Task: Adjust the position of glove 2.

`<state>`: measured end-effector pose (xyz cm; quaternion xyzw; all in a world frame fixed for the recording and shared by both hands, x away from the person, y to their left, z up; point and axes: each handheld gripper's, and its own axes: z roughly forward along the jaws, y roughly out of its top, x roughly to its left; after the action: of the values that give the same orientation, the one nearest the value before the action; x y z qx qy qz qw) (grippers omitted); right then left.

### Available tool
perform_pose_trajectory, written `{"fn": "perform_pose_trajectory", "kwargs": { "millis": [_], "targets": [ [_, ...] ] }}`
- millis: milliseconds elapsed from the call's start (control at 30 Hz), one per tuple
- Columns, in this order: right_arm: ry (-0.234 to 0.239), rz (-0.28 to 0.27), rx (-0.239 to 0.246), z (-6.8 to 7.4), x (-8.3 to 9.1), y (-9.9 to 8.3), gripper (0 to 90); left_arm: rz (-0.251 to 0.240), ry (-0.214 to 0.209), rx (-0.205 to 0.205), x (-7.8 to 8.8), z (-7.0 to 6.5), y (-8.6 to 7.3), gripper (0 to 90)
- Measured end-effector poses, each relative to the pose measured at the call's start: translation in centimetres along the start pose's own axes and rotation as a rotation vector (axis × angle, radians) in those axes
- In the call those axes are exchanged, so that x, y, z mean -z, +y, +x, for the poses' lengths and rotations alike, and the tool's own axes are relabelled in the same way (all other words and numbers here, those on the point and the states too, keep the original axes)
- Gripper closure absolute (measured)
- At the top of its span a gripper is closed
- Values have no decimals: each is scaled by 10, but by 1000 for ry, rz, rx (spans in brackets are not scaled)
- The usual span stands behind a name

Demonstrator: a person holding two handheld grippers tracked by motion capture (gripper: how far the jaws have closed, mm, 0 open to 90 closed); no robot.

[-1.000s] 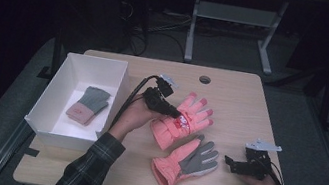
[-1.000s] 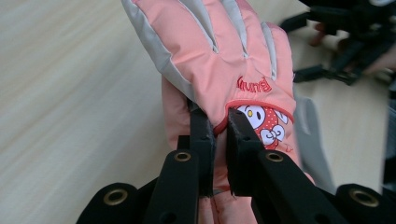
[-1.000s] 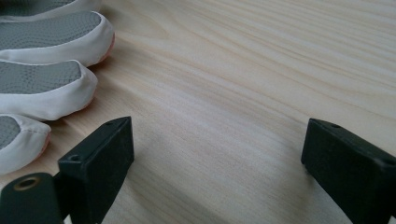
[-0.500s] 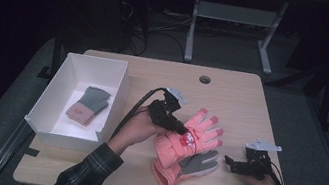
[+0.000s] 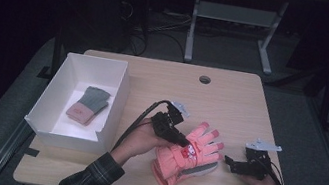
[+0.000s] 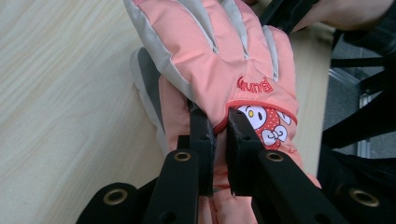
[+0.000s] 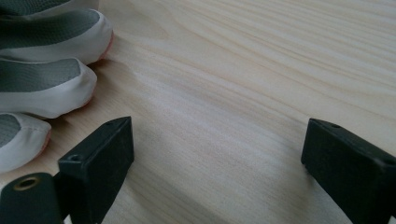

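Pink glove (image 6: 224,56), grey trim, cartoon patch, pinched by left gripper (image 6: 219,135), right gripper (image 7: 215,154) wide.

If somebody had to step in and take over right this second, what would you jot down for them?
Left gripper: shut on the upper pink glove, pinching its fabric.
Right gripper: open, resting by the grey fingertips of the lower glove, holding nothing.
Pink gloves are stacked on the table; a small grey-and-pink glove lies in the white box.
Done: pair stacked. Left, probably: move the pair into the box.
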<state>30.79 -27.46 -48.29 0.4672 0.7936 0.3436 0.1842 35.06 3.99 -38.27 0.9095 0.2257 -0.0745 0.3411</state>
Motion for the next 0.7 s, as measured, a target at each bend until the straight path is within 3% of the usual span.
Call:
{"fn": "perform_pose_trajectory", "kwargs": {
  "millis": [367, 467, 633, 700],
  "targets": [
    [0, 0, -1, 0, 0, 0, 88, 25, 32, -28, -16, -7, -6, 790],
    [-1, 0, 0, 0, 0, 0, 88, 21, 48, -48, -16, -11, -5, 713],
    [0, 1, -2, 0, 0, 0, 88, 1, 37, -53, -12, -12, -4, 476],
    [2, 5, 1, 0, 1, 0, 85, -13, 32, -56, -9, -14, -4, 436]
  ]
}}
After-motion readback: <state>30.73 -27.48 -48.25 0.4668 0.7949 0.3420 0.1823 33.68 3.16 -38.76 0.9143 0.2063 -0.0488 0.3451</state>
